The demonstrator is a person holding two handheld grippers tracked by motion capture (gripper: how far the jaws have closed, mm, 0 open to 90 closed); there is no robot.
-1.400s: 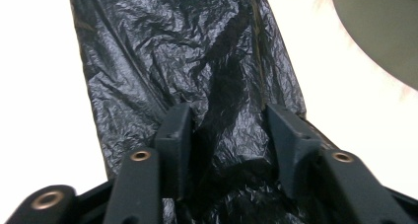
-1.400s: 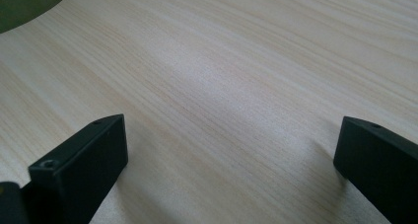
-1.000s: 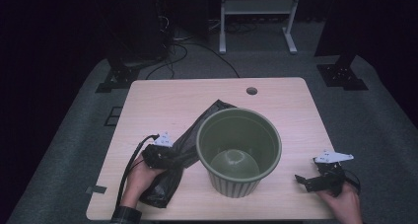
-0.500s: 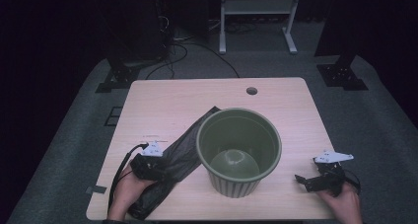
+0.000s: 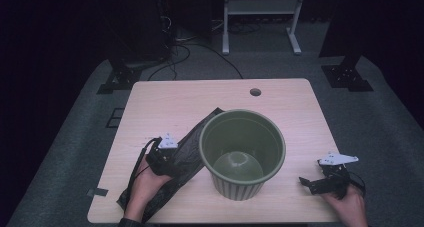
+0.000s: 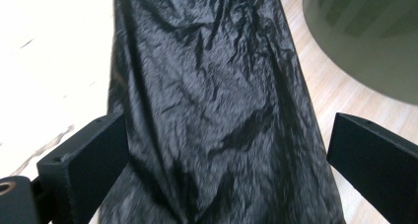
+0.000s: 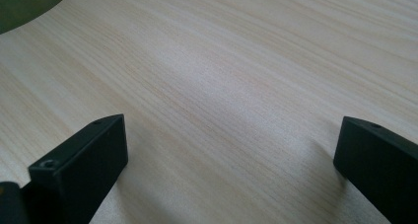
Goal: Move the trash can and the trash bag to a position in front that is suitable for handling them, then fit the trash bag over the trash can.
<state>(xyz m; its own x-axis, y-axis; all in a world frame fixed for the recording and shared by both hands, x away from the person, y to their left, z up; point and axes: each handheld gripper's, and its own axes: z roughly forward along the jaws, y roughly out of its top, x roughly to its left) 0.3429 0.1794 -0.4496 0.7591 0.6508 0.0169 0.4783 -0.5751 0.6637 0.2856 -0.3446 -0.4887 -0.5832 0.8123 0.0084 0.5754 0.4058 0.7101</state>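
Note:
A green ribbed bin (image 5: 242, 152) stands upright on the wooden table (image 5: 200, 97), and its inside looks bare. A crumpled black plastic bag (image 5: 187, 142) lies flat along the bin's left side, from its rim to the near left table edge. My left gripper (image 5: 172, 159) hovers over the middle of the bag. Its jaws have just been opening and now stand wide, with the bag (image 6: 212, 95) lying between them and not pinched. My right gripper (image 5: 307, 183) rests open near the table's front right, with only bare wood (image 7: 231, 86) between its jaws.
A small round hole (image 5: 255, 92) sits near the table's far edge. Beyond the table are a white stand (image 5: 260, 17), cables (image 5: 190, 47) and dark equipment feet on grey floor. The bin's wall (image 6: 365, 31) rises at the upper right of the left gripper view.
My left gripper slid toward the near left along the bag, then came back toward the bin with its jaws spread wide. The bag lies flatter. The right hand stayed put.

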